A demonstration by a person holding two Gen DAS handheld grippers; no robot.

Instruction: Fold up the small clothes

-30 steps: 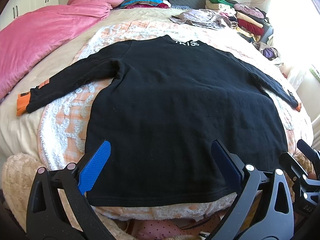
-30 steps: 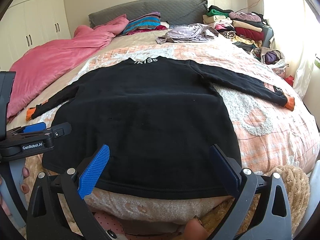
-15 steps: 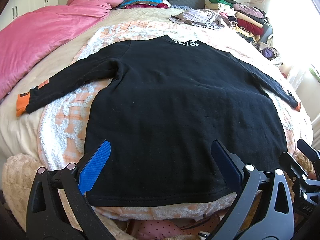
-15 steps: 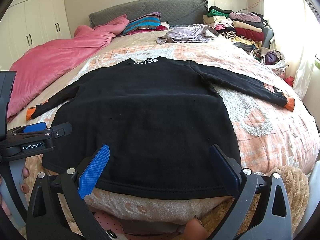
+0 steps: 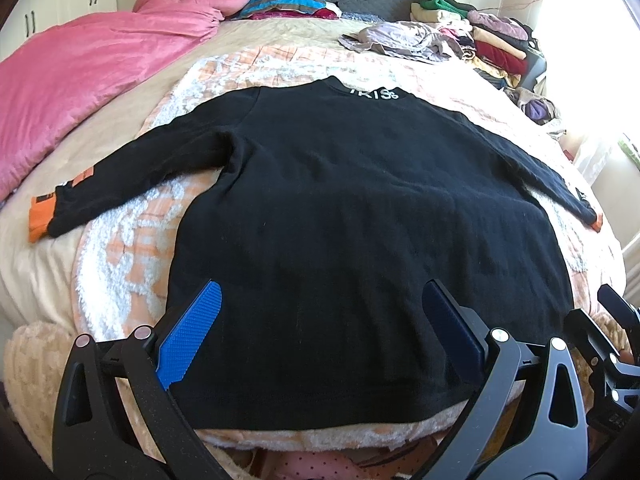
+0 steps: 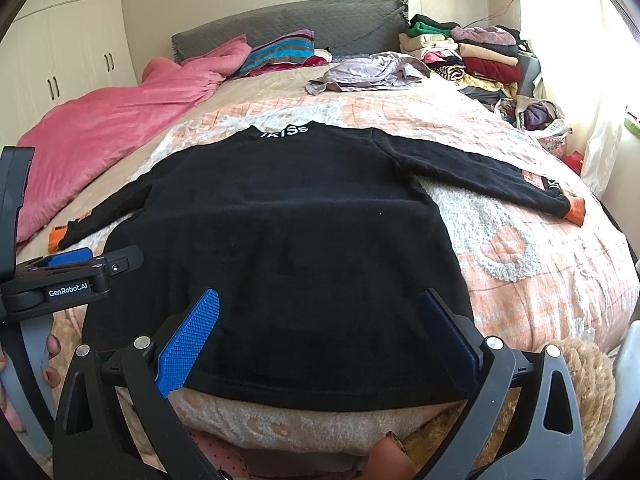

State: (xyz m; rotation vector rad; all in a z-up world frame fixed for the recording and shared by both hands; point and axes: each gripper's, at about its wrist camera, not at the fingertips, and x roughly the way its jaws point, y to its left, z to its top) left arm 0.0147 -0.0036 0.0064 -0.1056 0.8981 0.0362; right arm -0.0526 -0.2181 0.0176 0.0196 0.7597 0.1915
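A black long-sleeved sweater (image 5: pixel 360 216) (image 6: pixel 288 232) lies flat on the bed, back up, white letters at its collar (image 5: pixel 374 94), both sleeves spread out with orange cuffs (image 5: pixel 40 220) (image 6: pixel 576 210). My left gripper (image 5: pixel 320 320) hovers open above the hem, nearer its left corner, with nothing between its blue pads. My right gripper (image 6: pixel 320 320) is also open over the hem, nearer the right corner, empty. The left gripper's body (image 6: pixel 60 276) shows at the left of the right wrist view, and the right gripper's body (image 5: pixel 612 344) at the right edge of the left wrist view.
A pink quilt (image 6: pixel 108 128) is heaped along the bed's left side. Striped pillows (image 6: pixel 280 52), a crumpled lilac garment (image 6: pixel 368 72) and a stack of folded clothes (image 6: pixel 468 52) sit near the grey headboard (image 6: pixel 288 20). A fluffy beige item (image 5: pixel 32 360) lies at the bed's foot.
Almost nothing differs: both grippers stay open above the hem, and the sweater lies as before.
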